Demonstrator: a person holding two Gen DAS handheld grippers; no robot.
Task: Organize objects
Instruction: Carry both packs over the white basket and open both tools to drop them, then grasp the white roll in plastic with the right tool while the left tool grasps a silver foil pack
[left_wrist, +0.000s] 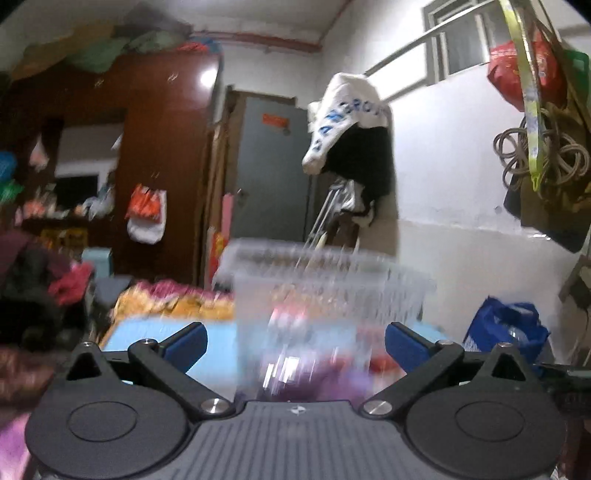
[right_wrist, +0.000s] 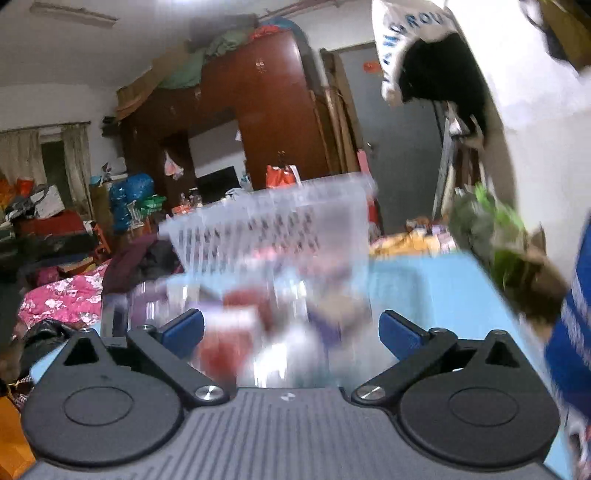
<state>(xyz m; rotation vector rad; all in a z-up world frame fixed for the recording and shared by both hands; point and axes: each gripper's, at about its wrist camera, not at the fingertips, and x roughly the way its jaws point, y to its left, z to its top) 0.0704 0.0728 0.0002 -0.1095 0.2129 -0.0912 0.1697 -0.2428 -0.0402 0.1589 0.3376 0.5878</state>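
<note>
Both hand-held grippers are seen nearest the lens: left hand-held gripper and right hand-held gripper, blue pads spread wide, nothing gripped. Beneath, a light-blue worktop is noted. On it, straight ahead, a clear slotted basket stands upright, opening upward; its long axis cannot be judged through motion blur. Contents are smeared to red and purple patches, unidentifiable, partly cut off by the gripper body.
</note>
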